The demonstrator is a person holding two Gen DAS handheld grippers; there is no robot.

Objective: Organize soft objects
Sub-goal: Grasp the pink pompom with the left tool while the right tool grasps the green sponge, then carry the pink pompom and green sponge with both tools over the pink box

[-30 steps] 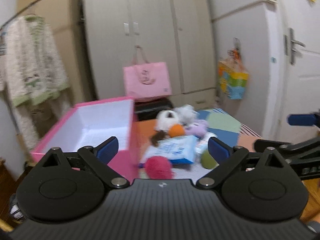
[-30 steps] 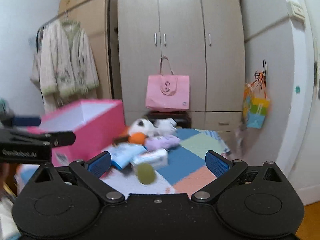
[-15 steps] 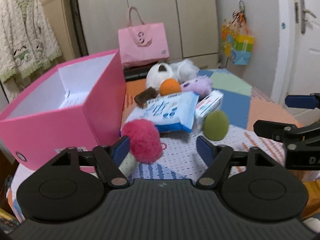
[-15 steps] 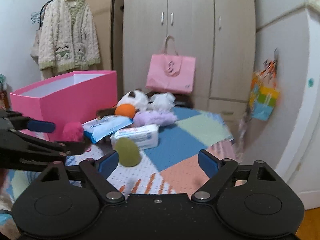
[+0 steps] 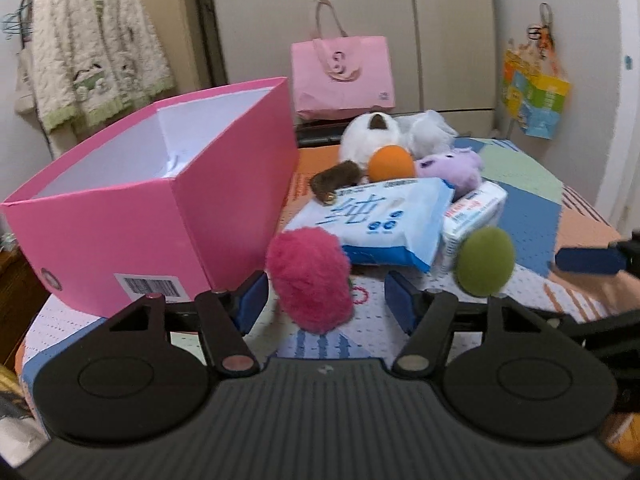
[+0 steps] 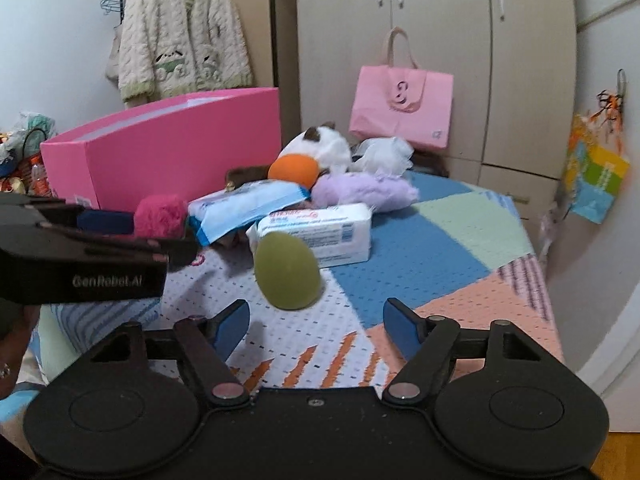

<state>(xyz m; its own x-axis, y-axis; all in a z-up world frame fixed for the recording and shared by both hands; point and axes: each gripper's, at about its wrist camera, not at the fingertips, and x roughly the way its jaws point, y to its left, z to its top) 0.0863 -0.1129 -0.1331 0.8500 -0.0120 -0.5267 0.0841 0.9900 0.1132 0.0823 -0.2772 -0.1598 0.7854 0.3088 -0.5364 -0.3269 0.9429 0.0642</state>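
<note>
Both claws are hovering low over the patchwork bedspread (image 6: 420, 248) and their jaws are closing right now. Left gripper (image 5: 326, 300) sits bottom centre of its view with the fuzzy magenta pom-pom (image 5: 310, 280) between the blue pads, which don't look like they're pressing on it yet. Right gripper (image 6: 316, 326) has the green egg-shaped squishy (image 6: 288, 272) sitting just ahead of its fingers, slightly left of centre, not touched either.

Just behind those two: a blue wipes pack (image 5: 380, 220) lying partly on a white tissue pack (image 6: 320, 232). Past that, a jumble of an orange ball (image 5: 391, 162), a purple plush (image 6: 360, 190), a white plush (image 5: 372, 132) and some small brown thing (image 5: 336, 174).

Big open pink box (image 5: 160, 216) fills the left side, right beside the pom-pom.

Far back, upper centre, a pink tote bag (image 6: 402, 110) stands in front of the wardrobe (image 6: 432, 40), and a fleecy cardigan (image 6: 180, 36) hangs upper left.
</note>
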